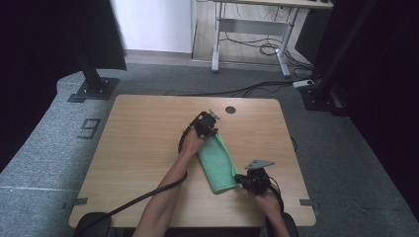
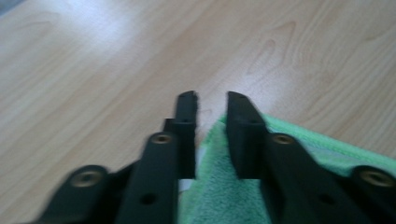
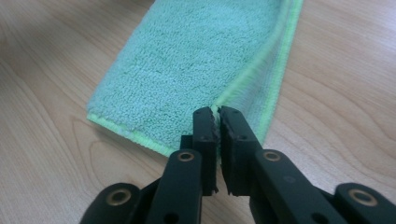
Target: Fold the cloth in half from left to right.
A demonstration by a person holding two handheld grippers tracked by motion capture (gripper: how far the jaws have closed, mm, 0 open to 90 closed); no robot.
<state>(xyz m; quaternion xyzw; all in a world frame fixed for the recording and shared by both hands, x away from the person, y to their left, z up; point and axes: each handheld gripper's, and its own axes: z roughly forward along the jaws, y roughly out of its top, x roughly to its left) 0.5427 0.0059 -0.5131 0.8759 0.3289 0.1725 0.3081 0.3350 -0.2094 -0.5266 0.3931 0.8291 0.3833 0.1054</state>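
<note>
Black jaws of the right gripper (image 3: pixel 217 112) pinch the near folded edge of the green cloth (image 3: pixel 196 60), which lies flat on the wooden table (image 1: pixel 143 148). At the cloth's far end, the left gripper (image 2: pixel 212 100) stands with jaws narrowly parted, a corner of the cloth between them, unpressed

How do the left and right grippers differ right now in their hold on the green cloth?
The left gripper has a clear gap between its jaws, with the green cloth lying loose there; the right gripper is pinched shut on the cloth's edge. The left is at the cloth's far end, the right at its near end. Both sit low over the wooden table.
</note>
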